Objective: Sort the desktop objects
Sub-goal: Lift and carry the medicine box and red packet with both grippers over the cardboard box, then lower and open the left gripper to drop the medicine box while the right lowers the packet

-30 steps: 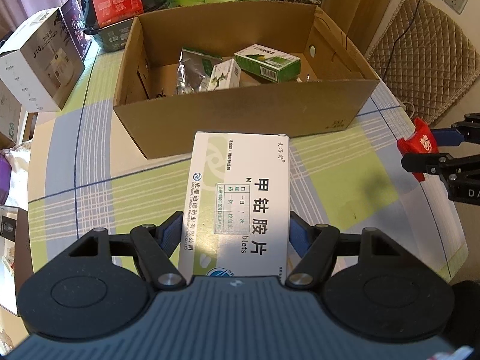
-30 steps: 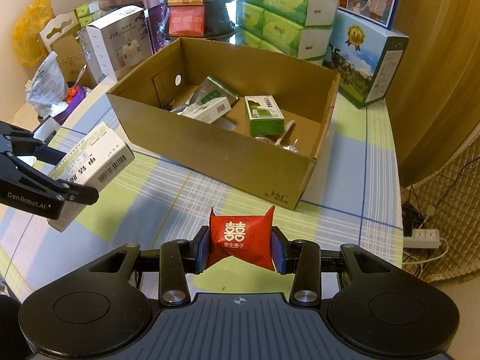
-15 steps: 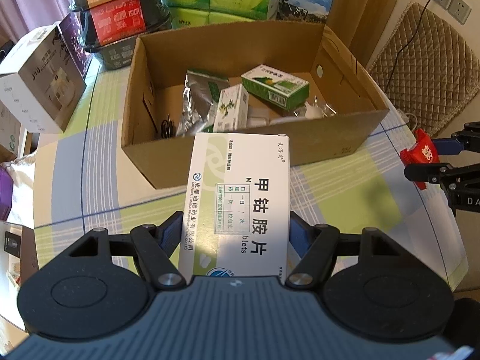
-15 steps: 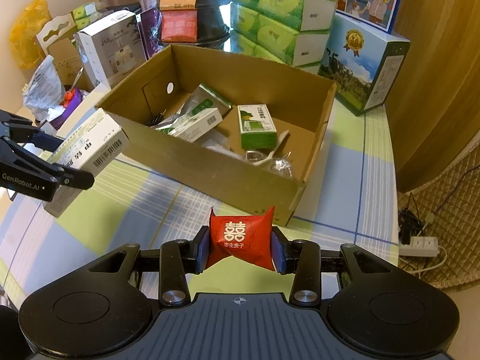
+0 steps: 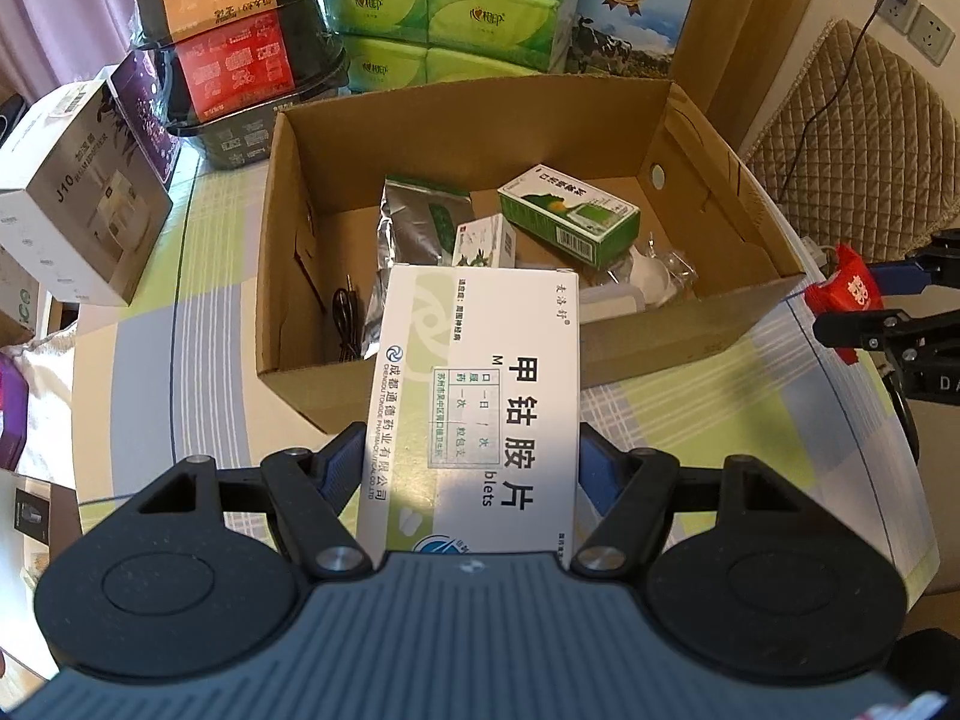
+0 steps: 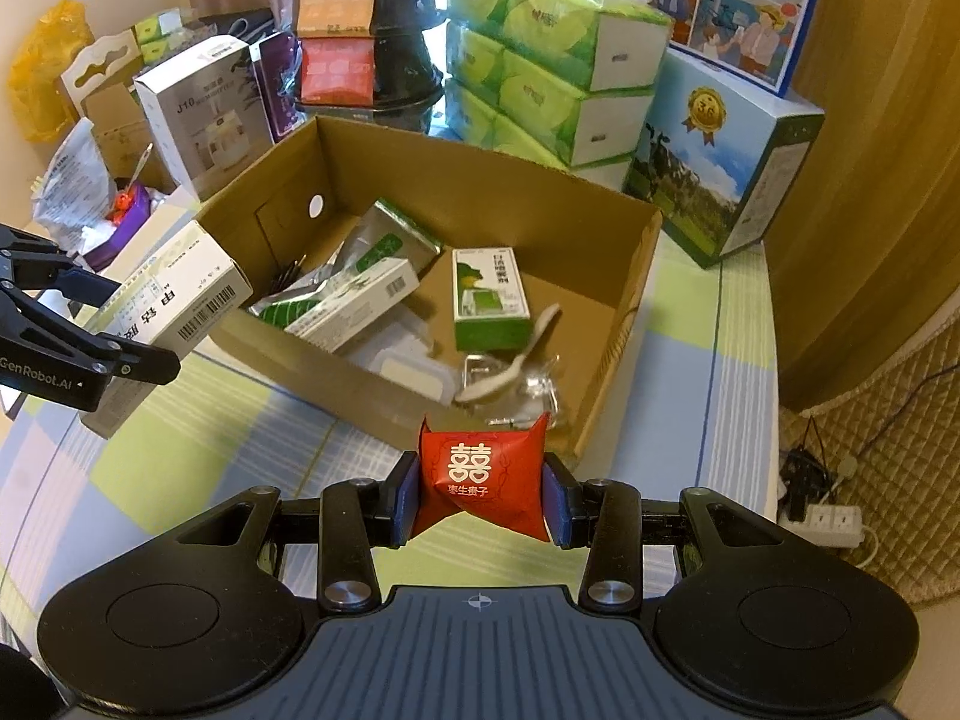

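**Both tongs loaded at the carton's near wall**

A checked cloth is covering the surface (image 6: 738, 324) — boxes and tissue packs are crowding its far side. The left tongs (image 5: 471, 468) are clamping a white box (image 5: 480, 396) over the carton's (image 5: 690, 330) near-left edge. The right tongs (image 6: 480, 495) are pinching a red packet (image 6: 477, 471) just outside the near-right corner — open cloth below.

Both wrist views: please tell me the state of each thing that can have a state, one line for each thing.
Left gripper: shut on medicine box, held in the air.
Right gripper: shut on red packet, held in the air.
Cardboard box: open at the top, partly filled.
Green carton: closed, lying in the cardboard box.
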Demonstrator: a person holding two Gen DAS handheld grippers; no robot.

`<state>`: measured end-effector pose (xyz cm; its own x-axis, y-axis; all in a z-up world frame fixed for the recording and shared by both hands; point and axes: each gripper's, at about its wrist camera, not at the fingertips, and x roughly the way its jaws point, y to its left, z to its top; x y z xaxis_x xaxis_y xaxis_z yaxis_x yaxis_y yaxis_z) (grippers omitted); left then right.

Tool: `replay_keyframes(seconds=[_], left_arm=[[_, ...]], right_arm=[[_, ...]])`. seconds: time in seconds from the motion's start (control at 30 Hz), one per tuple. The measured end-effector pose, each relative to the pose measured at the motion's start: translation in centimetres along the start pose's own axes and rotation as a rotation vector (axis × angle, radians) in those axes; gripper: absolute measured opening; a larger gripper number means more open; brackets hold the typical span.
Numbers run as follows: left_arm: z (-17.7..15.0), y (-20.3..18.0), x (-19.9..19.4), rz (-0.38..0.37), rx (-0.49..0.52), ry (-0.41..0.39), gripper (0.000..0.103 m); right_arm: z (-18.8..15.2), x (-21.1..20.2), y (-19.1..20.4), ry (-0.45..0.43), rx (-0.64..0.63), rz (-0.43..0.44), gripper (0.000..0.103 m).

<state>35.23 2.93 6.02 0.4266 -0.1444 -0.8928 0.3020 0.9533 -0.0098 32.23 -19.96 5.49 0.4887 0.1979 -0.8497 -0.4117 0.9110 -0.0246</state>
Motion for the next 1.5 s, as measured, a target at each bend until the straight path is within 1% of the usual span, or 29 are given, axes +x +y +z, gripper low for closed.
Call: replay_keyframes(seconds=[0.3, 0.53, 0.77, 1.0, 1.23, 1.5], left_arm=[[1.6, 0.6, 0.6, 0.011, 0.005, 0.004, 0.068], [3.1, 0.6, 0.7, 0.016, 0.012, -0.008, 0.068], [3.9, 0.7, 1.2, 0.019, 0.016, -0.013, 0.068], [4.9, 1.5, 2.0, 0.008, -0.010, -0.008, 0.068], [6.9, 2.9, 2.7, 0.014, -0.051, -0.021, 0.068], [8.2, 2.9, 4.0, 0.011, -0.053, -0.020, 0.068]], right_arm=[[1.9, 1.1, -0.4, 0.003, 0.002, 0.005, 0.039], [2.7, 2.0, -0.8, 0.011, 0.015, 0.005, 0.039], [3.5, 2.5, -1.0, 0.014, 0.012, 0.001, 0.039], [4.5, 3.2, -1.3, 0.015, 0.021, 0.002, 0.039], [5.6, 4.2, -1.4, 0.013, 0.038, 0.008, 0.039], [6.5, 5.4, -1.4, 0.010, 0.042, 0.010, 0.039]])
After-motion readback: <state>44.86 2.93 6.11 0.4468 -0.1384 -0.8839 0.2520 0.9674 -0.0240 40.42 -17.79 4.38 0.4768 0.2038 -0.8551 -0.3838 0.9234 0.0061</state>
